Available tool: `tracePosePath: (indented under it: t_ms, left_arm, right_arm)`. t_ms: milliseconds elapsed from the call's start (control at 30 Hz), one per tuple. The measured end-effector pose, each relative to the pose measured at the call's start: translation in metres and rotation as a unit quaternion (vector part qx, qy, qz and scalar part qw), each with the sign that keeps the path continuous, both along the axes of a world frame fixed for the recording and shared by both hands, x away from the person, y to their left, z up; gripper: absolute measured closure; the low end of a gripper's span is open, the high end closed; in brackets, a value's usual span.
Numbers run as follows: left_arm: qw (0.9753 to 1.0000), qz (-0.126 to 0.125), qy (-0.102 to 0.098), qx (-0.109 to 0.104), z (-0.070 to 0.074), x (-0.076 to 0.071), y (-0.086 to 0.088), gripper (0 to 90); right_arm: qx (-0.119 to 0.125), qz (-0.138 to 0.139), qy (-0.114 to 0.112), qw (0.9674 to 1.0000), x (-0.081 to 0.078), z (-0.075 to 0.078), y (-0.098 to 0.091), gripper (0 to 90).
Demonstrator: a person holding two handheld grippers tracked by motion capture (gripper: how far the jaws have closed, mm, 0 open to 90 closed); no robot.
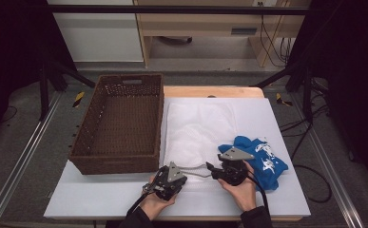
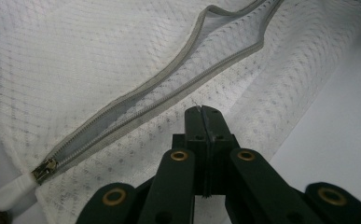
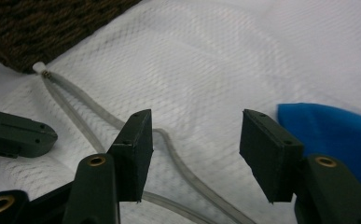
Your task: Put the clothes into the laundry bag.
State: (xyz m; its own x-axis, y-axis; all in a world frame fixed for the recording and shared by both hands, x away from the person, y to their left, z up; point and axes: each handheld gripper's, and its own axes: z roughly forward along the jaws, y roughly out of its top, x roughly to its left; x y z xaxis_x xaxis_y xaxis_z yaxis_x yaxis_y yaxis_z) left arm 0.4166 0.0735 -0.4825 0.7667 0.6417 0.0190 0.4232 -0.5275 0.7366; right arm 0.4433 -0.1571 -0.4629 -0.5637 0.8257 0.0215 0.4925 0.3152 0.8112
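White desk (image 1: 124, 199), wicker basket (image 1: 117, 123) at left. Mesh bag (image 1: 196, 128) flat mid-desk, zip (image 2: 169, 91) gaping. Left gripper (image 1: 185, 179) clamped tight on mesh beside the zip (likely to steady the mouth). Right gripper (image 1: 209, 167) half-spread over the opening, empty. Blue cloth (image 1: 260, 159) just right, probably bound for the bag.

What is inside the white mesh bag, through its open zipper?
The white mesh bag lies flat on the table, its zipper unzipped and gaping. Through the gap only mesh shows, no item. Deeper inside is covered by the upper layer. The blue cloth lies outside, beside it.
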Motion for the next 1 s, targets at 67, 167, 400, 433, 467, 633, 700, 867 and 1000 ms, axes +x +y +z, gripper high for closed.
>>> tracePosePath:
  t_ms: [67,167,400,433,467,633,700,867,1000]
  left_arm:
    - [1.0000,-0.001,0.000,-0.001,0.000,0.000,0.000,89.8]
    - [1.0000,-0.001,-0.002,-0.002,0.000,0.000,0.000,89.8]
    - [1.0000,0.000,-0.001,-0.001,0.000,0.000,0.000,89.8]
    - [1.0000,0.000,-0.001,-0.001,0.000,0.000,0.000,89.8]
    - [1.0000,0.000,-0.001,-0.001,0.000,0.000,0.000,89.8]
    - [1.0000,0.001,0.000,-0.002,0.000,0.000,0.000,89.7]
    - [1.0000,0.001,0.002,-0.003,0.000,0.001,0.000,89.8]
    - [1.0000,0.001,0.001,-0.001,0.000,0.001,-0.001,89.7]
    - [1.0000,0.000,0.008,-0.002,0.001,0.002,0.000,89.5]
  right_arm:
    - [-0.007,0.004,0.011,0.9999,0.002,-0.007,0.006,46.8]
    - [-0.021,0.007,0.017,0.9996,0.006,-0.015,0.011,48.4]
    - [-0.031,0.002,0.023,0.9993,0.011,-0.025,0.016,56.0]
    - [-0.027,-0.001,0.024,0.9993,0.011,-0.025,0.017,58.8]
    - [-0.026,0.000,0.023,0.9994,0.011,-0.025,0.018,61.8]
    - [-0.032,-0.006,0.019,0.9993,0.013,-0.025,0.018,80.7]
    - [-0.028,-0.006,0.023,0.9993,0.013,-0.025,0.017,87.4]
    - [-0.015,-0.006,0.023,0.9996,0.014,-0.019,0.013,88.6]
    - [0.005,-0.009,-0.007,0.9999,0.011,-0.005,0.009,88.4]
